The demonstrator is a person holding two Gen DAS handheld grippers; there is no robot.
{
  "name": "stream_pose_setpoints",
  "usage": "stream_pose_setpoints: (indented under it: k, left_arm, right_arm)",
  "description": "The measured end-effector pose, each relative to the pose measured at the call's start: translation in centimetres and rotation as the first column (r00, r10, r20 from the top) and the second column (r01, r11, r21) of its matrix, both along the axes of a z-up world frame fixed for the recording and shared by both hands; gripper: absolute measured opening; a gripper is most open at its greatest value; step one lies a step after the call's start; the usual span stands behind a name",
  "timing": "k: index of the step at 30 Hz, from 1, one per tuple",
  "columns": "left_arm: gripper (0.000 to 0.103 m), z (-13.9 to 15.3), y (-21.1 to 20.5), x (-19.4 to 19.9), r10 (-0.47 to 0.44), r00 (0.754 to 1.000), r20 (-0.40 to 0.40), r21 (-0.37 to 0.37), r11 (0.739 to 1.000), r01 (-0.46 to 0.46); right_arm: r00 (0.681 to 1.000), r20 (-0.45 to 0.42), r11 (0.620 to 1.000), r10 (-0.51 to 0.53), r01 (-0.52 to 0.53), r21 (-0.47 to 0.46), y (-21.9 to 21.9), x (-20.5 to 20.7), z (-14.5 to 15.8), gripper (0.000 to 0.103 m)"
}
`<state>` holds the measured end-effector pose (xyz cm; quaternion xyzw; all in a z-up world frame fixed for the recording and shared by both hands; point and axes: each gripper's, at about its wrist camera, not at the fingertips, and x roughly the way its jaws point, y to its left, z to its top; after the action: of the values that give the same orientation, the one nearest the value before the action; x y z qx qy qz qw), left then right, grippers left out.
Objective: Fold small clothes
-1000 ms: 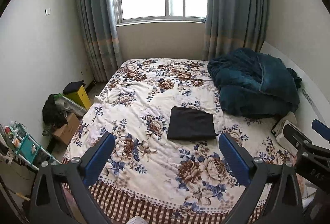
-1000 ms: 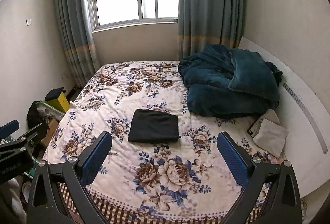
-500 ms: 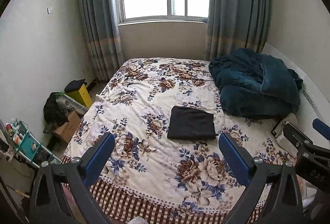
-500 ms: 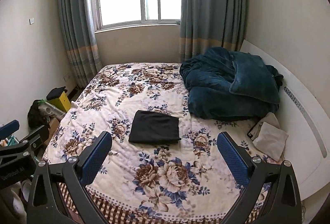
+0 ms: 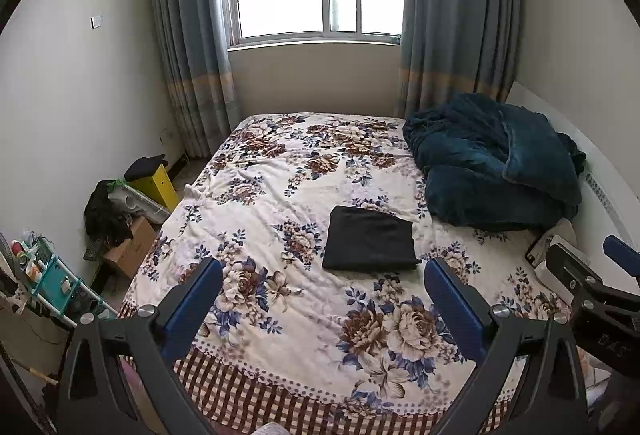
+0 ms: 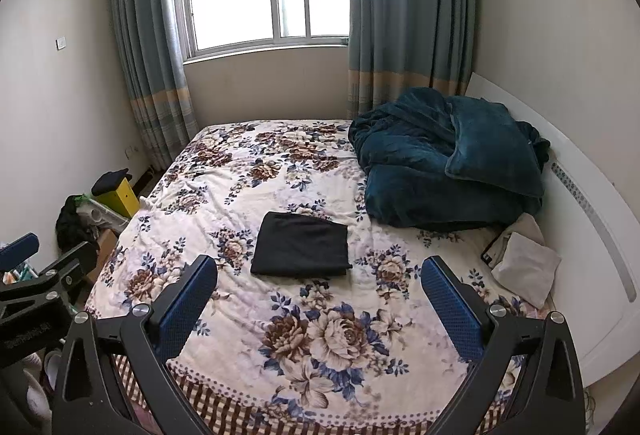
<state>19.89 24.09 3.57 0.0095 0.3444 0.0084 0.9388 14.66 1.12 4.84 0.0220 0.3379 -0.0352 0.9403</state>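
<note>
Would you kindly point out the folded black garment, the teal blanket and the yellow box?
folded black garment [image 5: 370, 245], left wrist view, centre of top face.
teal blanket [image 6: 440, 163], right wrist view, middle of heap.
yellow box [image 5: 158, 185], left wrist view, front face.

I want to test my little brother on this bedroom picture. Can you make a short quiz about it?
1. True or false: the black cloth on the bed is already folded flat.
2. What is piled at the bed's far right corner? A) teal blanket B) red pillow C) toy bear
3. Fill in: the left gripper and the right gripper are both ____ and hold nothing.

Key: 1 true; 2 A; 3 open.
</note>
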Motion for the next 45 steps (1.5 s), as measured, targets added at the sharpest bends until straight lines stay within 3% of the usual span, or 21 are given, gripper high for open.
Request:
stream_pose_setpoints:
  k: [45]
  left_arm:
    - [0.103,0.3,-0.3,-1.2,0.007,1.0,-0.001,0.002,1.0,-0.007]
  right_arm:
    - [1.0,-0.004,1.0,-0.003,0.003,0.006,-1.0,-1.9,-0.6,0.103]
